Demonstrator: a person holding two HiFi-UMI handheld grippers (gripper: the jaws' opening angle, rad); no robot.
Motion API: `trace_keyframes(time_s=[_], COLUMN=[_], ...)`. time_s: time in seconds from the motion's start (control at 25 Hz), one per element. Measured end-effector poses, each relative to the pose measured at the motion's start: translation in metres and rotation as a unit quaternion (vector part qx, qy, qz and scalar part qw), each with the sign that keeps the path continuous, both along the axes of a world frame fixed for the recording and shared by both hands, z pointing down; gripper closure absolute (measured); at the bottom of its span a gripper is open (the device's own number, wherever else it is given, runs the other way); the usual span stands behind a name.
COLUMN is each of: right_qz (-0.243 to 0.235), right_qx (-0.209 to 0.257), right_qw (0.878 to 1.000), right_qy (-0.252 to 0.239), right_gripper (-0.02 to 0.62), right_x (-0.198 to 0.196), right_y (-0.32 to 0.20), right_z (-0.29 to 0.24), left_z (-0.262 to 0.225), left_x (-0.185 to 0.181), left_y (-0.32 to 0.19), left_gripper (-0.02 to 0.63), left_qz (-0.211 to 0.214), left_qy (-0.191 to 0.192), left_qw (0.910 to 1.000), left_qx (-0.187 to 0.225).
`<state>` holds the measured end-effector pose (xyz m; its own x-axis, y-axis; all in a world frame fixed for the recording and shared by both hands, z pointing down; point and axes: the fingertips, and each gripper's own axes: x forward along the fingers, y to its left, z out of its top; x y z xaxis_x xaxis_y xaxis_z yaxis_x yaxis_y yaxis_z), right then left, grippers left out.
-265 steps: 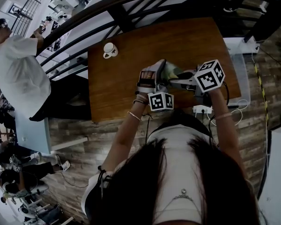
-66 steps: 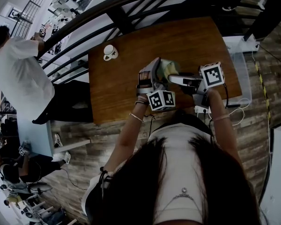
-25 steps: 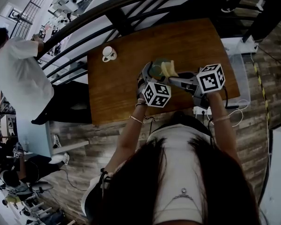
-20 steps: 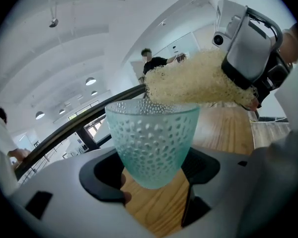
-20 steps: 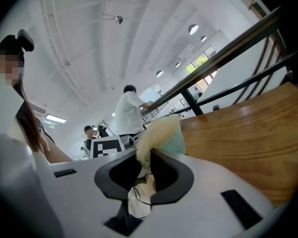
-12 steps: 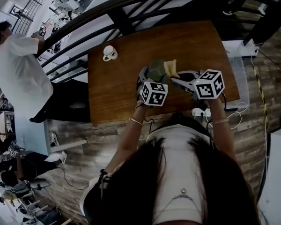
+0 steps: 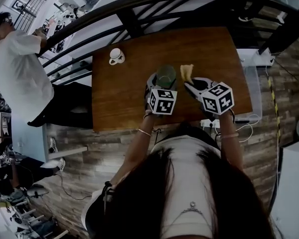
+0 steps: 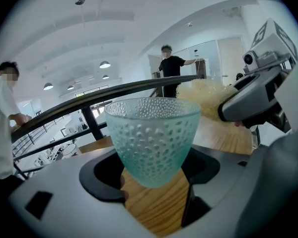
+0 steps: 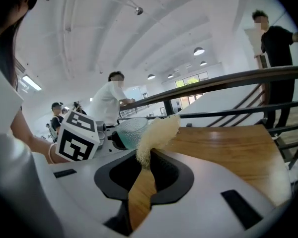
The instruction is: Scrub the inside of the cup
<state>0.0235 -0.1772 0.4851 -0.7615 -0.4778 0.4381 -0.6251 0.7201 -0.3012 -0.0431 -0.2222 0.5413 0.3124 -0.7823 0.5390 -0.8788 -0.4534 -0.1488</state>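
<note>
Left hand-held gripper [image 8: 154, 180] clamped on cup [image 8: 153, 138]; cup upright over worktop [image 7: 119, 98]. Right hand-held gripper [image 9: 141, 177], jaws nearly together, pinches sponge [image 9: 156, 130] just right of cup, outside its rim. Mug [image 7: 116, 56] well left of cup.

Right gripper view: the right gripper [image 9: 144, 171] has its two jaws closed on the lower end of a pale, fibrous scrubber [image 9: 158, 132], which rises from the pads and leans to the right. Behind it at left, the left gripper [image 9: 120, 142], with its marker cube [image 9: 77, 139], carries a blue-green dimpled cup [image 9: 130, 129] upright; the scrubber overlaps the cup's right edge, contact not discernible. Background: wooden table [image 9: 223, 143], dark railing [image 9: 228, 83], a person in a white shirt [image 9: 107, 103] and a person in dark clothing [image 9: 280, 53].
</note>
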Motion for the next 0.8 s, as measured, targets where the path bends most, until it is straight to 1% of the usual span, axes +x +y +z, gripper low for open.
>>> trace_keyframes(time_s=[0.08,0.24,0.4,0.56,0.8], right_qz=[0.015,0.045,0.062,0.076,0.103], right_qx=[0.013,0.033,0.049,0.061,0.071], right_qw=[1.000,0.997,0.995,0.992,0.987], right_qy=[0.021,0.046,0.069,0.085,0.101], right_gripper=[0.522,0.522,0.522,0.522,0.522], right_x=[0.004,0.009,0.015,0.024,0.032], right_y=[-0.004,-0.010,-0.015,-0.015,-0.010], right_z=[0.003,0.007,0.009,0.014,0.016], left_z=[-0.002,-0.004,-0.004,-0.005,-0.013], left_x=[0.002,0.000,-0.001,-0.001,-0.006], left_y=[0.000,0.002,0.006,0.010,0.019], left_gripper=[0.252,0.252,0.252,0.252,0.252], left_qz=[-0.006,-0.019,-0.024,-0.034,-0.044], left_qy=[0.008,0.017,0.016,0.031,0.045], left_qw=[0.9999,0.9996,0.9996,0.9989,0.9980], left_qx=[-0.003,-0.008,-0.007,-0.010,-0.009])
